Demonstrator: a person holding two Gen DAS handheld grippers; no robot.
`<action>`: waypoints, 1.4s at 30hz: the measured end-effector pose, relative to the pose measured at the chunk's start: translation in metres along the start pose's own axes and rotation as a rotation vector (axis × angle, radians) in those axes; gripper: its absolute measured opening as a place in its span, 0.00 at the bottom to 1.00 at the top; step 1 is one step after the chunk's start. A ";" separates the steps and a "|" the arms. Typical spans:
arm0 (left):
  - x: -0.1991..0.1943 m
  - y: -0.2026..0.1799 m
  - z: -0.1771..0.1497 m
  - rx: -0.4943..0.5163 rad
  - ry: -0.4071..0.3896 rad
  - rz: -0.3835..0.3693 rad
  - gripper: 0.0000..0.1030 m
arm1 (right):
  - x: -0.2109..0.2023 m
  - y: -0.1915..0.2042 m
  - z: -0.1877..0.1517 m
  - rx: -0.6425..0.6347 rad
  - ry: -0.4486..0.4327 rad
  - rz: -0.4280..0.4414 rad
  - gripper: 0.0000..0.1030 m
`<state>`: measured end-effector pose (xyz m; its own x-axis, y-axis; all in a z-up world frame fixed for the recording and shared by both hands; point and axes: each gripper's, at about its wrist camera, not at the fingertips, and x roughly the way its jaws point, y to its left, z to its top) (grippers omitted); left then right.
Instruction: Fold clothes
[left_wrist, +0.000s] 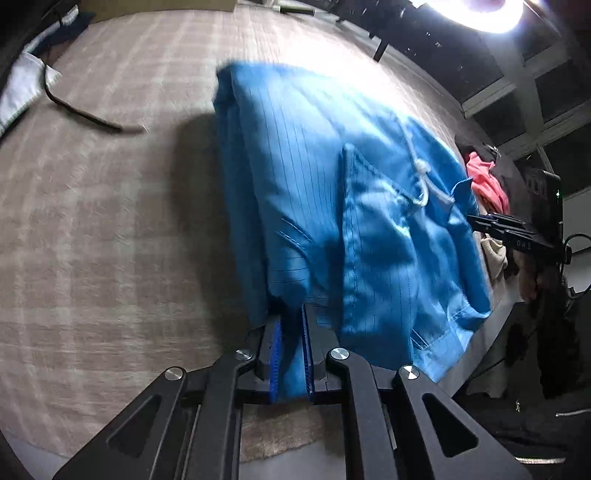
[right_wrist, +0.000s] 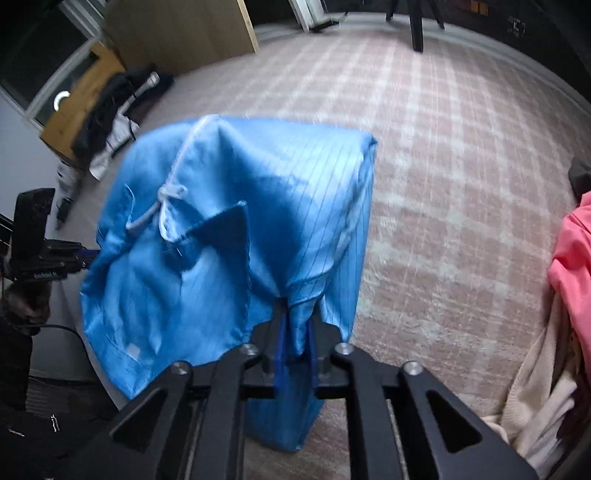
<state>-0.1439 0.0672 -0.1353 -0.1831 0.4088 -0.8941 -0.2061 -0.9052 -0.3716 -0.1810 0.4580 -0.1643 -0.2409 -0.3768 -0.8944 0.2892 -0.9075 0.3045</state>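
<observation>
Holding the blue garment (left_wrist: 332, 206) up by its near hem, both grippers were clamped narrow on cloth: the left gripper (left_wrist: 291, 354) had a bunched fold between its pads, and the right gripper (right_wrist: 297, 354) pinched another corner of the same hem. The garment hung partly lifted over the near edge of the checked rug (left_wrist: 110, 221), its far fold apparently resting on the rug and its white drawstring (right_wrist: 168, 206) lying loose on top. To do this fold well, the two grips probably needed to travel together at equal height, keeping the hem taut between them so the cloth landed flat rather than sagging in the middle. Carrying the hem toward the far fold and lining the edges up before letting go looked sensible; the drawstring could bunch under the layer, and the pink clothes (right_wrist: 572, 266) at the right edge were best kept clear
</observation>
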 end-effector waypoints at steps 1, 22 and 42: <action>-0.011 -0.002 0.003 0.019 -0.023 0.037 0.27 | -0.011 -0.002 0.001 0.004 -0.029 0.009 0.18; 0.040 -0.027 0.100 0.261 0.051 0.045 0.45 | 0.002 0.006 0.067 -0.027 -0.197 -0.046 0.14; -0.008 0.002 0.099 0.190 -0.130 0.035 0.49 | 0.019 0.063 0.080 -0.082 -0.147 0.036 0.25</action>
<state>-0.2382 0.0734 -0.1044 -0.3128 0.3997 -0.8616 -0.3724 -0.8861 -0.2759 -0.2415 0.3789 -0.1360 -0.3599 -0.4374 -0.8241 0.3735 -0.8770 0.3024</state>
